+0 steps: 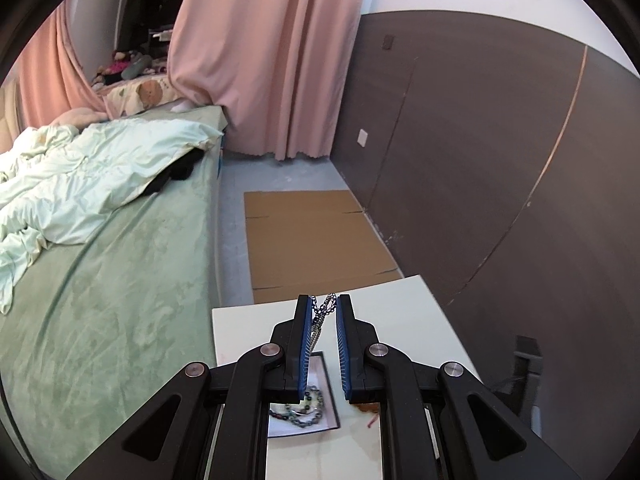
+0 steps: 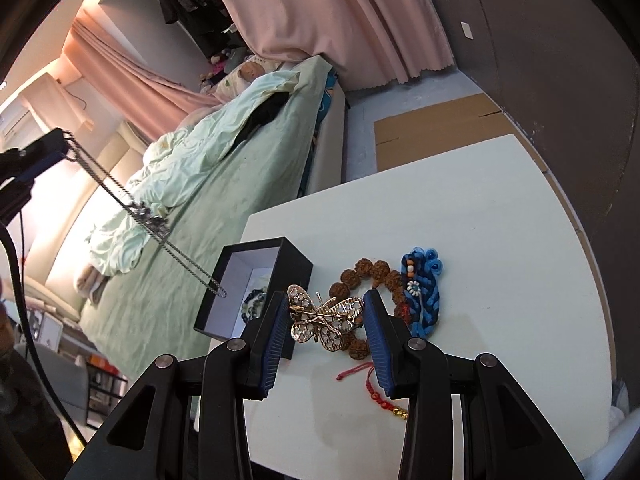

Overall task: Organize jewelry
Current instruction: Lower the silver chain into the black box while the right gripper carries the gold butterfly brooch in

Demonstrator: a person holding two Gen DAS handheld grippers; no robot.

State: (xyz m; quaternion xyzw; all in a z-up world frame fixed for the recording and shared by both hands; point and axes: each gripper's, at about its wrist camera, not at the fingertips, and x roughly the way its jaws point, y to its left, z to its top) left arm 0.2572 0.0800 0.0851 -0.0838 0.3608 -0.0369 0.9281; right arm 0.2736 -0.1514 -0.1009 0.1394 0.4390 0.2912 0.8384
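Holding two pieces at once here. Left gripper (image 1: 323, 344) has its jaws pinching a silver chain necklace (image 2: 160, 226), which dangles in the left half of the right wrist view with its tail just over the black box (image 2: 256, 276). Right gripper (image 2: 326, 320) jaws are clamped on a gold butterfly brooch (image 2: 326, 318), lower centre. Beaded bracelets already sit in the box. I'd say lower the chain slowly so it coils inside instead of snagging the rim, then release. Wooden bead bracelet (image 2: 362, 274) and blue braided one (image 2: 424, 300) wait on the desk (image 2: 500, 220).
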